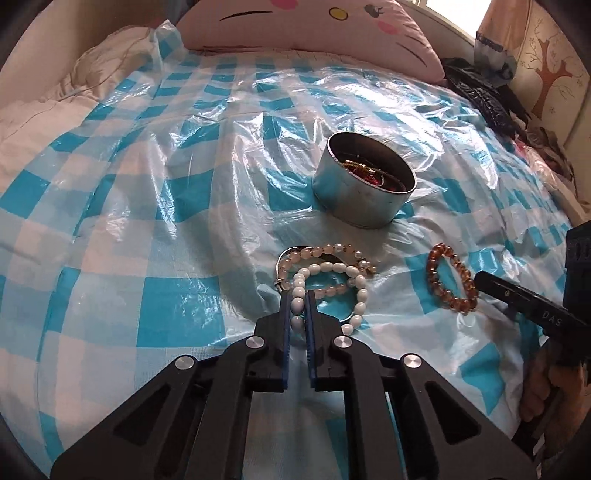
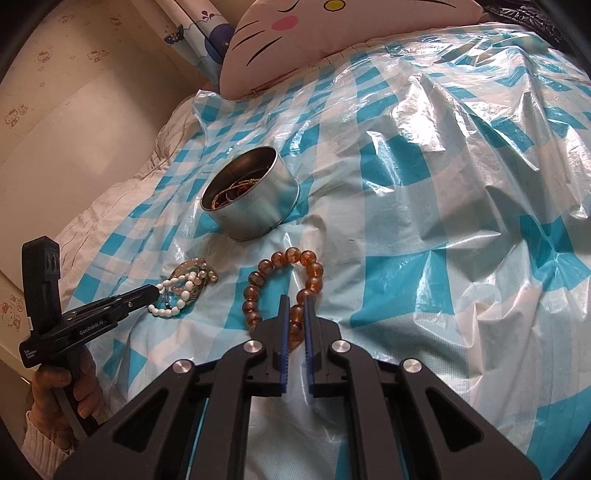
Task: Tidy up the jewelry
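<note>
Left wrist view: the left gripper (image 1: pixel 298 299) is seen clamped on the near side of a white bead bracelet (image 1: pixel 354 280), beads pinched between the blue pads. This bracelet lies tangled over a pale pink bead bracelet (image 1: pixel 321 253) on the blue-and-white checked plastic sheet (image 1: pixel 147 206). A round metal tin (image 1: pixel 360 199), open, stands just beyond them; red and gold pieces are made out inside. An amber bead bracelet (image 1: pixel 448 282) lies to the right, with the right gripper (image 1: pixel 480 278) at its edge. The letters "DAS" are read on that gripper's finger. A pink cat-face cushion (image 1: pixel 314 26) is noted at the far end.

Right wrist view: the right gripper (image 2: pixel 295 301) is seen closed on the near beads of the amber bracelet (image 2: pixel 284 280), which rests on the sheet (image 2: pixel 443 221). The tin (image 2: pixel 255 199) stands beyond, to the left. The left gripper (image 2: pixel 155 291) is seen at far left, held in a hand (image 2: pixel 62 398), its tip at the white bracelet (image 2: pixel 173 295). "GenRobot.AI" is read on its side; a smaller label below stays too small to read surely.
</note>
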Demonstrator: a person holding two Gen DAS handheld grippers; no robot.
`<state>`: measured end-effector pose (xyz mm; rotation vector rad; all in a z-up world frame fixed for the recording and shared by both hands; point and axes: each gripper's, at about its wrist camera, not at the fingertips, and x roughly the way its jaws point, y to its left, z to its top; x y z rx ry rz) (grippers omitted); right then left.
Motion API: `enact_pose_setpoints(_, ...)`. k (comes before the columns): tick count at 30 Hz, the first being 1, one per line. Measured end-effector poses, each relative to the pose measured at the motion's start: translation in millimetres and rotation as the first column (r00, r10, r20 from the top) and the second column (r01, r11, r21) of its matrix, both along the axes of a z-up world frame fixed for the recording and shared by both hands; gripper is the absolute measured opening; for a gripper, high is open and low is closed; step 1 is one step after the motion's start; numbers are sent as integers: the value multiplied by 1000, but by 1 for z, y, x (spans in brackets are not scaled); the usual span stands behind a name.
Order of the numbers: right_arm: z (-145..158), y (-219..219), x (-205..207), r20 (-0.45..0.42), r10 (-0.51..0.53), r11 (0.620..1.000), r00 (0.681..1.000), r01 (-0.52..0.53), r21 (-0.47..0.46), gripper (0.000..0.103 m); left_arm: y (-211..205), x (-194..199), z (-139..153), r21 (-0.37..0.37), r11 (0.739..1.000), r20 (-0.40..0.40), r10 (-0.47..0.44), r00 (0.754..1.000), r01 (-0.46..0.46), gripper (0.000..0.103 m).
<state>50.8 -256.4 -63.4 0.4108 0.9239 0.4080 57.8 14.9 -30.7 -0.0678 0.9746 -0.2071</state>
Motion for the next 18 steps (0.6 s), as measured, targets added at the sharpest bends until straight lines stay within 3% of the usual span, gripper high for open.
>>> enact_pose_setpoints(2,3,0,-2,12,7,1000,1000,-7,13,8,-3,-7,5,-12,1000,32,-17,999,17,7)
enact_pose_setpoints(5,3,-1,1,-5,4,1000,1000,-4,9,9,-10,-6,3,26,1000,31,-14,999,14,7)
enact_pose_setpoints(6,1,-3,3,-22,-9,1000,1000,9,8,13,-10,-5,3,39,999,36,7,999,-8,7)
enact_pose_setpoints(7,-1,-4,6,-35,-23,1000,999,24,8,29,-9,-3,2,42,999,34,17,999,-19,7)
enact_pose_setpoints(10,-5,2,11,-48,-19,1000,999,18,-15,34,-9,3,-6,45,999,-6,20,1000,-20,10)
enact_pose_setpoints(13,-8,16,14,-47,3,995,999,-8,-101,34,-12,9,-14,68,997,-45,26,999,-23,11)
enact_pose_setpoints(16,-8,22,14,-44,11,991,999,-17,-132,13,-19,10,-18,116,993,-53,40,998,-34,11)
enact_pose_setpoints(18,-5,20,10,-33,10,993,999,-14,-117,13,-25,7,-15,139,990,-29,30,999,-26,6)
